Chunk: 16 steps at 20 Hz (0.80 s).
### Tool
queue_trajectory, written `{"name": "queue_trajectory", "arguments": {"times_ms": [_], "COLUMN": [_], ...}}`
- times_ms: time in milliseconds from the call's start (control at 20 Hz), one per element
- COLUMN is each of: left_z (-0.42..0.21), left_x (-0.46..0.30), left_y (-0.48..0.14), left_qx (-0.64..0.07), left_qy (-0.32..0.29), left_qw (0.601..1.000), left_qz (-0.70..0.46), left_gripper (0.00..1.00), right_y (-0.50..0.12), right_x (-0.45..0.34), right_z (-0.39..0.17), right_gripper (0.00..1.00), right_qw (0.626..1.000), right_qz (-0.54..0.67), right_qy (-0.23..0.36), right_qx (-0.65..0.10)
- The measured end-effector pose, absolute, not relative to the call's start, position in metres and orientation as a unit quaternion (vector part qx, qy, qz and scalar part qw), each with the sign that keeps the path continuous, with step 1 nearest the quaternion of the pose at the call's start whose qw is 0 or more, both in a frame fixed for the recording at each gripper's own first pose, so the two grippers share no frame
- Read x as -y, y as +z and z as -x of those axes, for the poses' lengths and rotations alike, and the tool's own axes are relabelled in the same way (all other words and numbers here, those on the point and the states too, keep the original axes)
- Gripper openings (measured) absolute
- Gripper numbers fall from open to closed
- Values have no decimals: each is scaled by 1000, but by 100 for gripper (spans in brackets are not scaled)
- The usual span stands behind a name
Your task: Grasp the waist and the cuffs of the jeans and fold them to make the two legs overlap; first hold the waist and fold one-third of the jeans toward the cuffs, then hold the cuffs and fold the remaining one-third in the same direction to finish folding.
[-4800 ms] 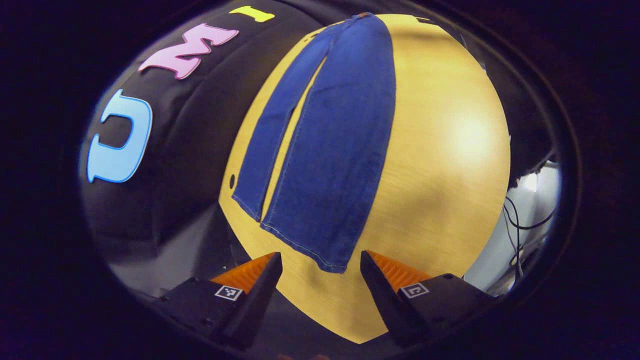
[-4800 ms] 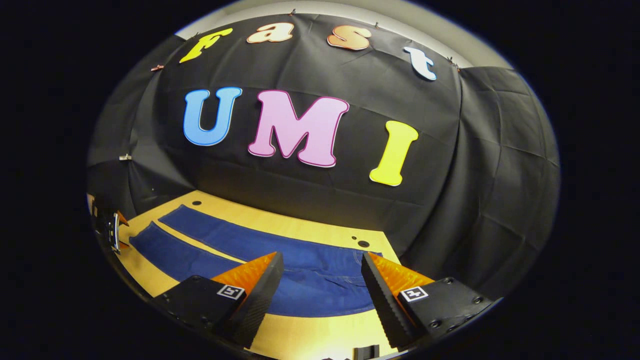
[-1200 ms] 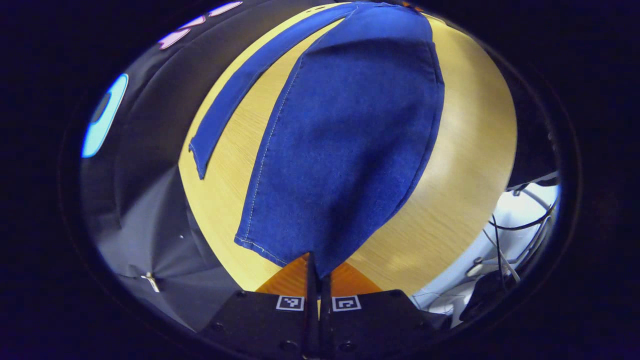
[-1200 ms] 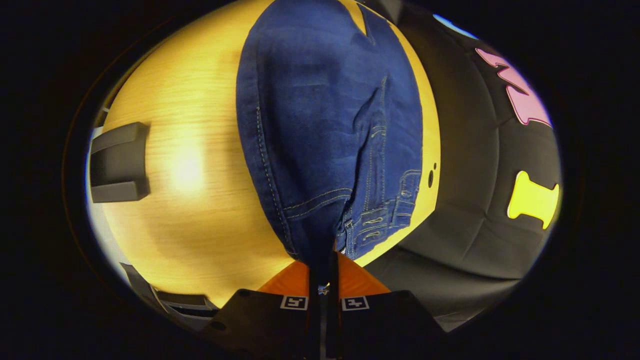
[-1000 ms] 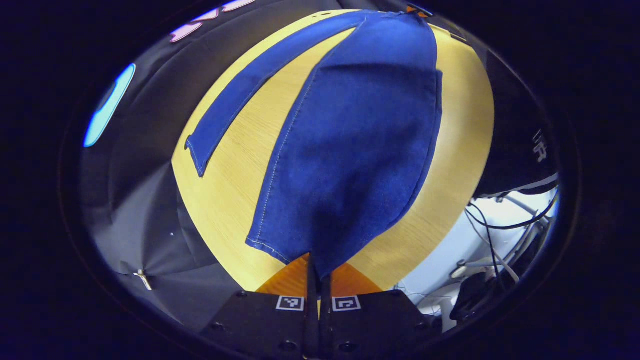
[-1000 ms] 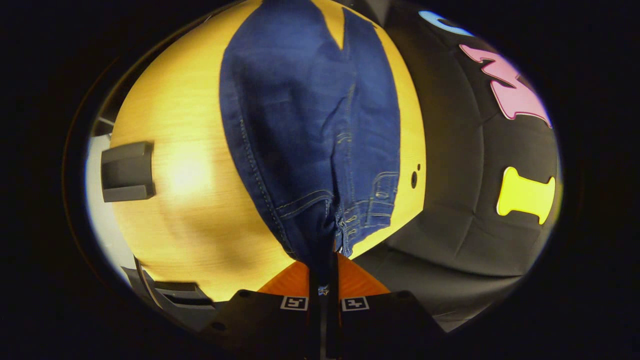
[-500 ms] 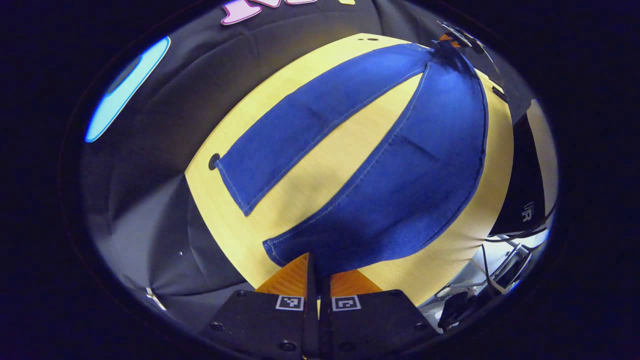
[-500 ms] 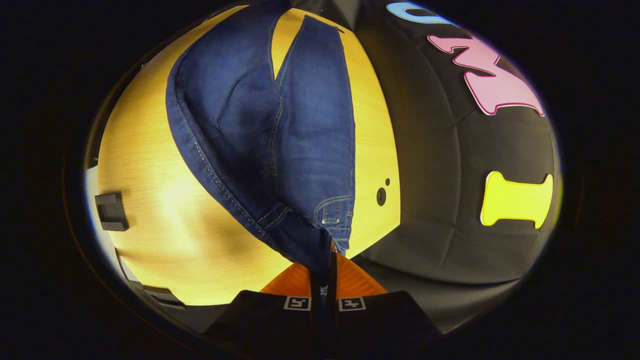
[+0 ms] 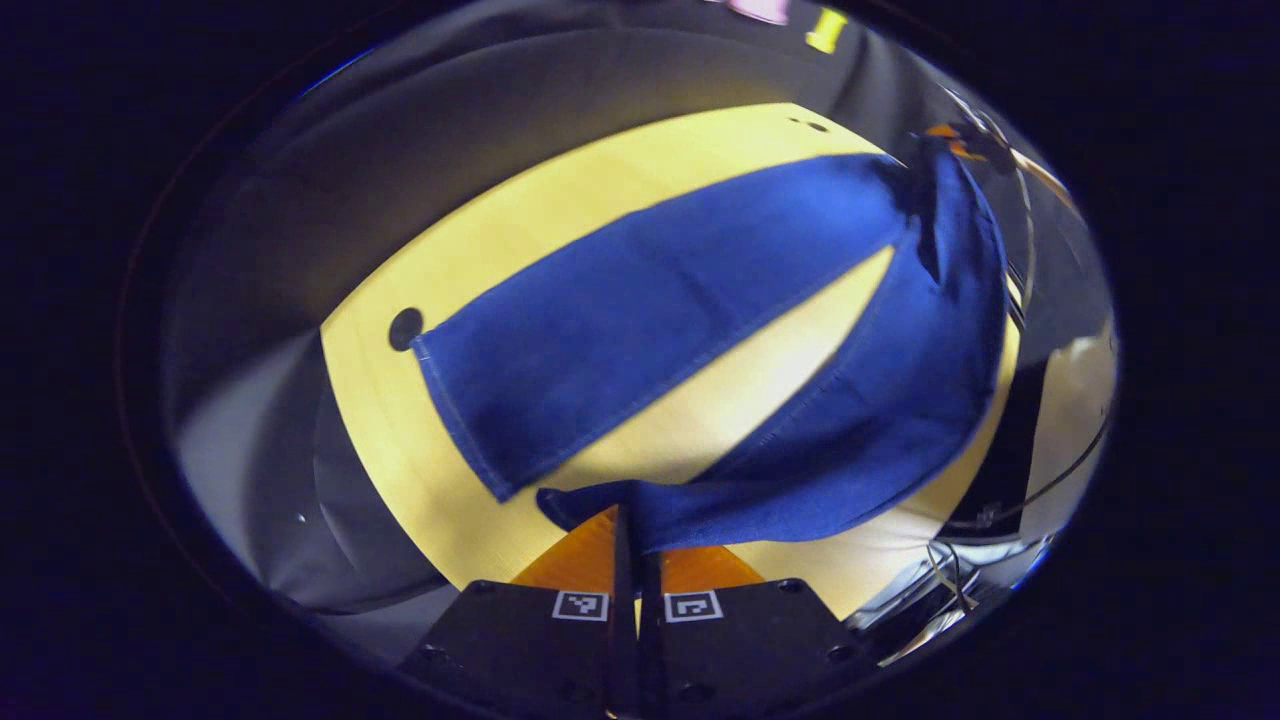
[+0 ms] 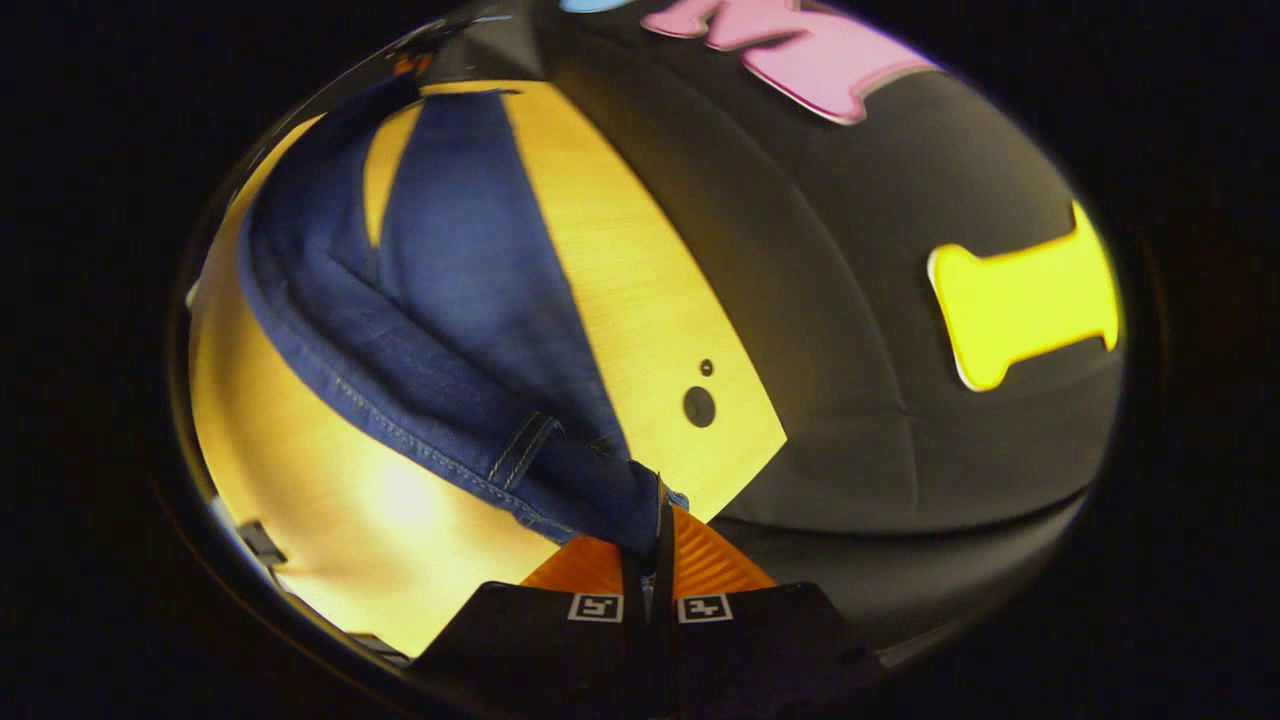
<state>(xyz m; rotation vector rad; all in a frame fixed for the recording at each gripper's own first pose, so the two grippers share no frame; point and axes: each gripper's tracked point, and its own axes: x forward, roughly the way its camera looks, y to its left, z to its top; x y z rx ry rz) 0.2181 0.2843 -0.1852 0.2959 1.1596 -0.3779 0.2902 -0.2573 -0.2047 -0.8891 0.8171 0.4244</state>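
left hand-held gripper (image 9: 630, 528) pinches my blue denim jeans' (image 9: 660, 300) near cuff; right hand-held gripper (image 10: 648, 540) clamps the waist corner. lifted near leg runs lengthwise between them, far leg flat on the yellow wooden bench (image 9: 470, 250) beyond.

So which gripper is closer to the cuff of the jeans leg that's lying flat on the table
Left. The left gripper is shut on the lifted leg's cuff, right beside the flat leg's cuff. The right gripper is shut on the waist, at the jeans' other end.
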Motion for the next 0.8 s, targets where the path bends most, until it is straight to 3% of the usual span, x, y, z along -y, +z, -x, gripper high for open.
{"name": "queue_trajectory", "arguments": {"times_ms": [250,500,600,650,800], "left_z": [-309,-349,-356,-359,-367], "left_x": [-305,-328,-330,-329,-323], "left_y": [-196,-234,-235,-226,-188], "left_qx": [-519,-517,-499,-480,-395], "left_qy": [-93,3,18,28,61], "left_qw": [848,856,867,877,917], "left_qz": [-62,-10,-7,-4,-1], "left_gripper": [6,6,21,40,97], "right_y": [-235,-235,-219,-205,-191], "right_x": [283,285,284,278,272], "right_z": [-368,-391,-387,-387,-366], "right_gripper": [5,4,8,13,95], "right_qw": [844,853,851,860,883], "right_qz": [303,178,170,162,128], "right_qy": [102,21,6,8,-4], "right_qx": [-431,-490,-496,-483,-451]}}
